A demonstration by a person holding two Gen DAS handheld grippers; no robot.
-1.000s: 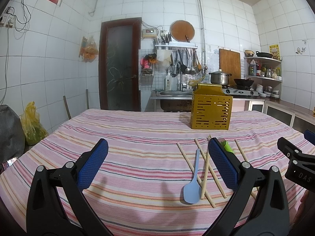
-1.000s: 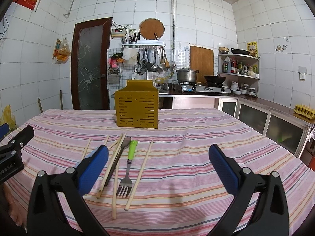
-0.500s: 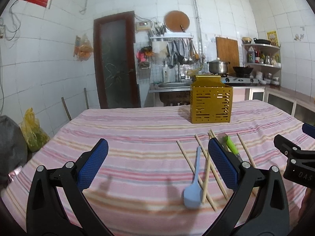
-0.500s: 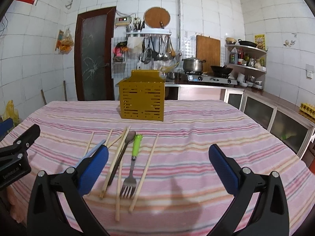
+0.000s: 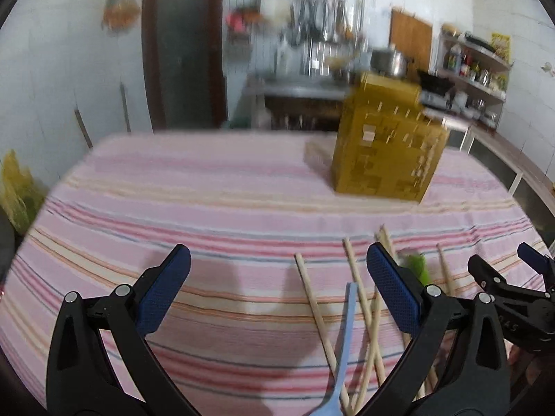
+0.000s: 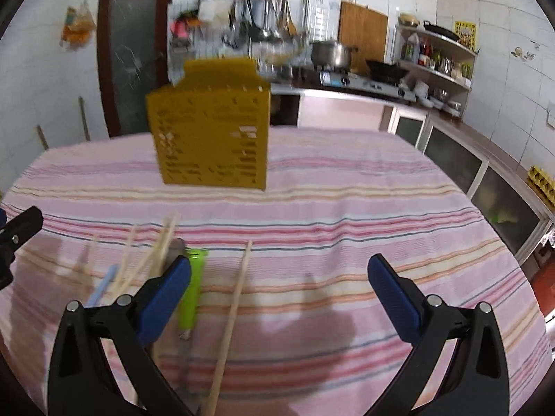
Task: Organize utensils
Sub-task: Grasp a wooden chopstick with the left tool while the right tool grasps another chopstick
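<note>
A yellow slotted utensil holder (image 5: 388,152) (image 6: 211,138) stands upright on the striped tablecloth, far side. Nearer lie several wooden chopsticks (image 5: 317,308) (image 6: 230,315), a light blue spoon (image 5: 341,350) (image 6: 102,286) and a green-handled fork (image 6: 192,291) (image 5: 416,265). My left gripper (image 5: 277,294) is open above the cloth, its right finger over the chopsticks. My right gripper (image 6: 277,294) is open too, its left finger beside the green handle. Both hold nothing. The right gripper also shows at the left wrist view's right edge (image 5: 510,298).
The table (image 6: 347,208) is covered in a pink striped cloth; its right edge drops toward low cabinets (image 6: 485,173). Behind the table are a sink counter, a stove with a pot (image 6: 329,53) and a dark door (image 6: 131,52). The left gripper's tip (image 6: 17,228) shows at left.
Both grippers have moved forward and tilted down toward the table; the holder and utensils look larger and nearer. Both views are motion-blurred. Neither gripper has shut.
</note>
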